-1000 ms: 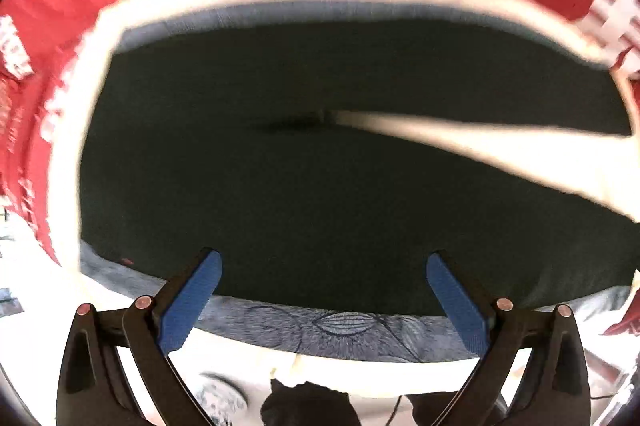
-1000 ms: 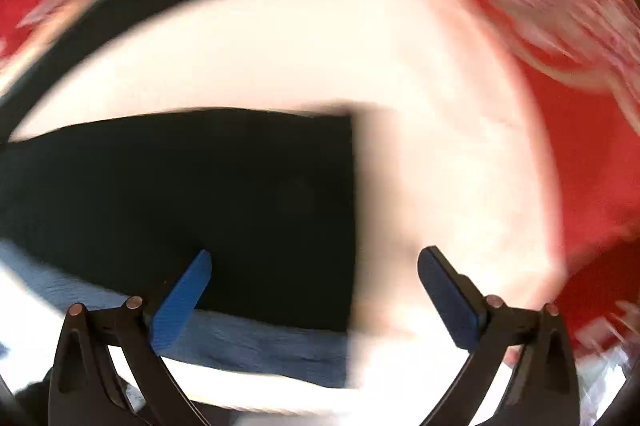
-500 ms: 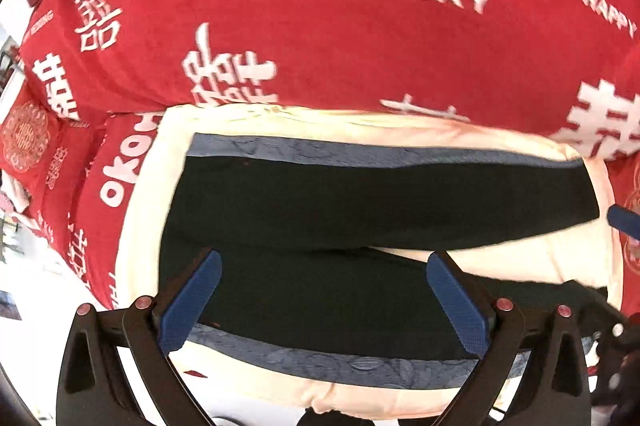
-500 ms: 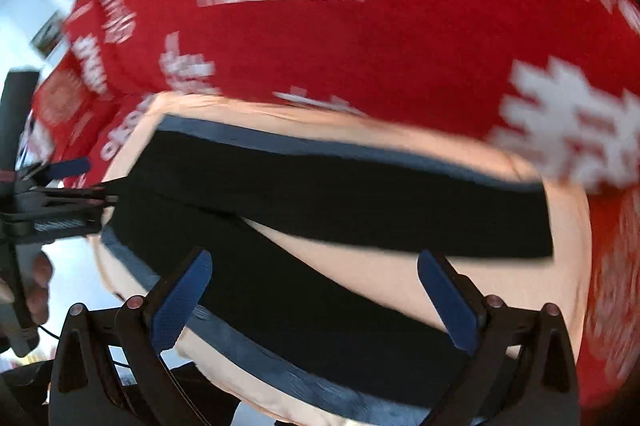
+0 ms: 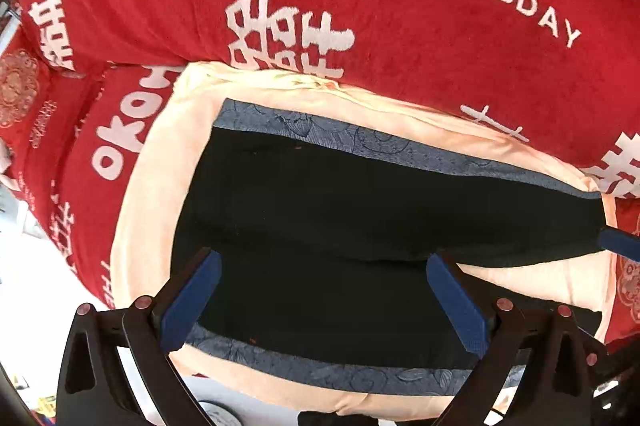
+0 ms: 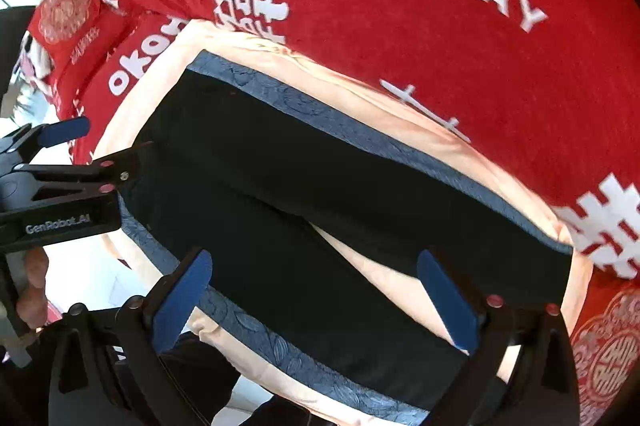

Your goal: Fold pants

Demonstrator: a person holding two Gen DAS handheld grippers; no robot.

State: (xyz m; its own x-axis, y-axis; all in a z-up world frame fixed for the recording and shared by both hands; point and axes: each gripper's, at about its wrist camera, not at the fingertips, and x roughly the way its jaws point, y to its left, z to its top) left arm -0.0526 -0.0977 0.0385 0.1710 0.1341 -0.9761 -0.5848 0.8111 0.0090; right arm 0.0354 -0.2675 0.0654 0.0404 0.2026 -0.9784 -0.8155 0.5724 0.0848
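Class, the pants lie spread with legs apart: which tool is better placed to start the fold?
Probably the right tool: open, it hangs over the pants legs; the left tool, also open, hangs over the waist end.

The black fabric pants (image 5: 360, 218) hide the peach quilted pad's (image 5: 160, 186) middle; both grippers' bodies are cut off by the lower picture edges.

Pants (image 5: 360, 210): we see them spread flat on the cushion (image 5: 160, 194), legs running to the right and parting there.
Cushion: lies in front of the blanket (image 5: 400, 26).
Left gripper (image 5: 320, 290): we hold it over the waist end.
Right gripper (image 6: 316, 290): over the legs, right of the left gripper.
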